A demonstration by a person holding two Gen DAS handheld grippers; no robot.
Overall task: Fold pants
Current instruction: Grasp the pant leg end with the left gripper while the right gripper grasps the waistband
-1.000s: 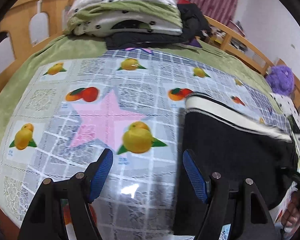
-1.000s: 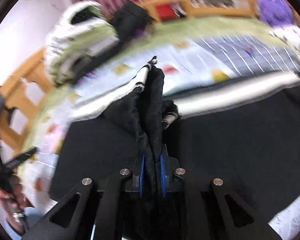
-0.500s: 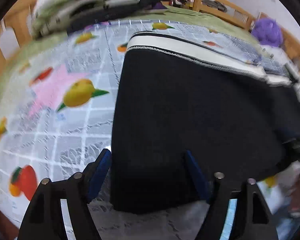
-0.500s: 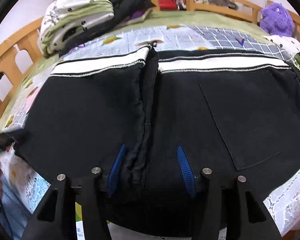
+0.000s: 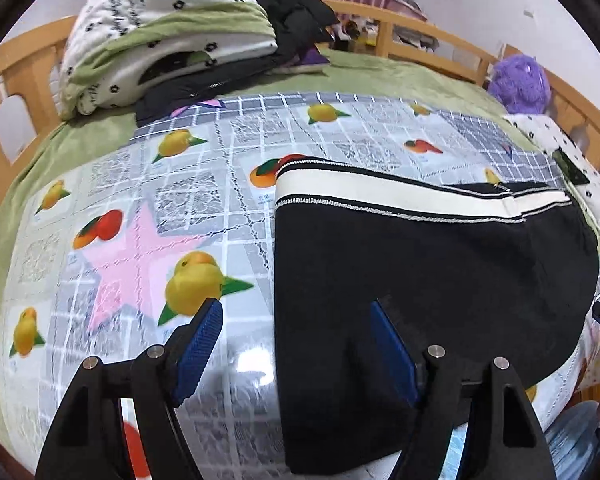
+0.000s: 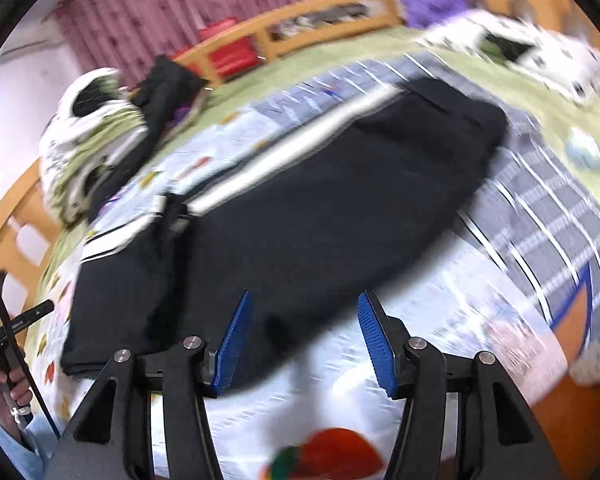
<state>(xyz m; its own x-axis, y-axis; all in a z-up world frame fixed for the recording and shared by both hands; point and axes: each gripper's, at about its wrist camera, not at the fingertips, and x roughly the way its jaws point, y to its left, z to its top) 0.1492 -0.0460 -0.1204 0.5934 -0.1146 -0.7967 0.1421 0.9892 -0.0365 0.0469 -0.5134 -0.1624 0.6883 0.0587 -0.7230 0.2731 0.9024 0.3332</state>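
Black pants (image 5: 428,264) with a white waistband (image 5: 380,192) lie flat on the fruit-print cloth (image 5: 140,216) over the bed. My left gripper (image 5: 296,320) hovers open over the pants' left edge, one finger above the cloth and the other above the black fabric. In the blurred right wrist view the pants (image 6: 308,208) run slantwise, with a raised fold near the waistband. My right gripper (image 6: 304,320) is open above their near edge, gripping nothing.
A folded white-and-green quilt (image 5: 168,40) and a black jacket (image 5: 296,8) are piled at the far end. A purple plush toy (image 5: 520,80) sits by the wooden bed rail (image 5: 420,40). A hand (image 6: 16,384) holds the other gripper at the lower left.
My right gripper let go of the bunched pants fabric, opened, and swung toward the pants' right end. My left gripper swept over the pants and came back to their left edge.
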